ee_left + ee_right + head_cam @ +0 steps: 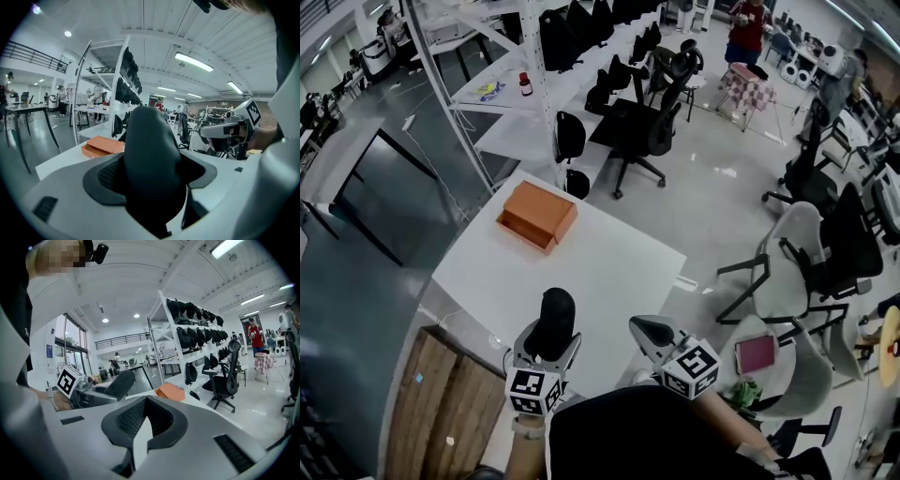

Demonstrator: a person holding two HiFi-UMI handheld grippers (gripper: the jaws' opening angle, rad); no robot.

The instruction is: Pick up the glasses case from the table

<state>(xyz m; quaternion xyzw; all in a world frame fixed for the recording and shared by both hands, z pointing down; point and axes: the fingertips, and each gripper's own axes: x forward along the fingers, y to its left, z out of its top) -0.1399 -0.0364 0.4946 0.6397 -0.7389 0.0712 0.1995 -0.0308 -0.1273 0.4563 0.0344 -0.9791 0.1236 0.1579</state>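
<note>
The glasses case (556, 314) is a black, rounded, oblong shell, held up off the white table (609, 272) near its front edge. My left gripper (551, 342) is shut on its lower part. In the left gripper view the case (152, 159) fills the middle, pinched between the two dark pads (108, 177). In the right gripper view the case (119, 384) shows at the left. My right gripper (649, 330) hovers just right of it over the table's front edge; its jaws (146, 401) meet at the tips with nothing between them.
An orange box (536, 216) with an open drawer-like side lies at the table's far left corner. A wooden panel (441, 394) sits at the lower left. Office chairs (806, 272) stand to the right, and a white shelf rack (534, 84) is beyond the table.
</note>
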